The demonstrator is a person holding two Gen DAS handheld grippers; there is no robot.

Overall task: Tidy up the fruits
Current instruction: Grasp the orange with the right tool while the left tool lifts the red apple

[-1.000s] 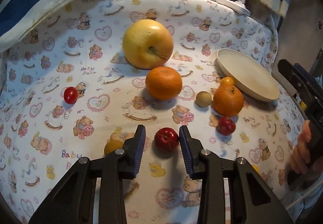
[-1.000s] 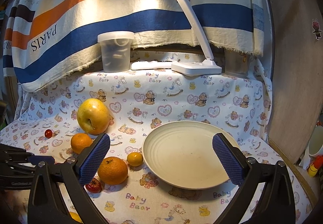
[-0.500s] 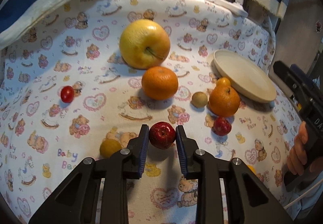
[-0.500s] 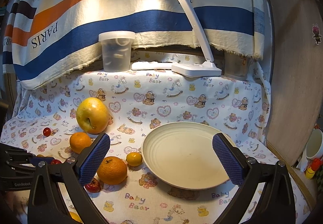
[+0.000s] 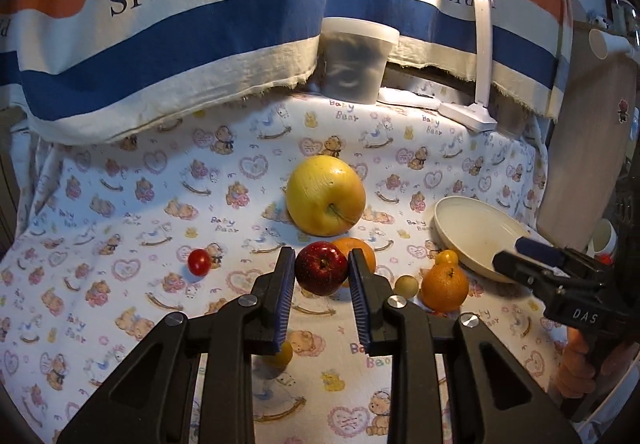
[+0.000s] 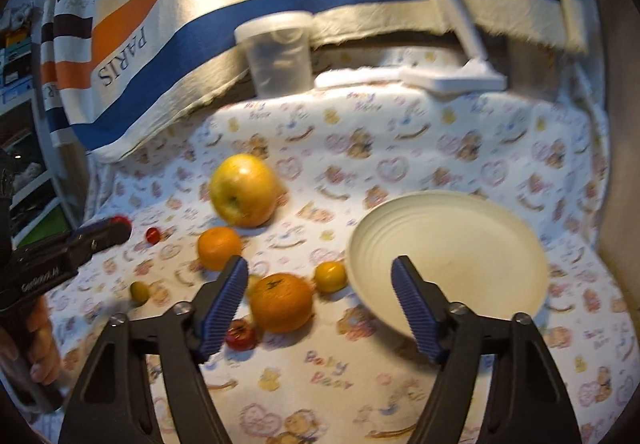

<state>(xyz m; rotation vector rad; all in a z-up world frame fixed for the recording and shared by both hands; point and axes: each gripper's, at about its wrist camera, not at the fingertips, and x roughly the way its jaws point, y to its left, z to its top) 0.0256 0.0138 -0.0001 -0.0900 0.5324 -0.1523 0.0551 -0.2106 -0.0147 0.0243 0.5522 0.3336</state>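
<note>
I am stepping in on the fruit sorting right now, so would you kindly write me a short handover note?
Left tool: shut on the small red apple, lifted above the cloth.
Right tool: open, holding nothing, hovering near the orange and the plate.
Plate: no fruit on it.
On the cloth: yellow apple, a second orange, a cherry tomato and several small fruits.
Done: one apple picked up.
Left: probably carry it to the plate, then the others.

"PARIS" – striped towel (image 5: 168,24), "Baby Bear" – tablecloth (image 5: 120,228), "DAS" – right claw (image 5: 536,264)
</note>
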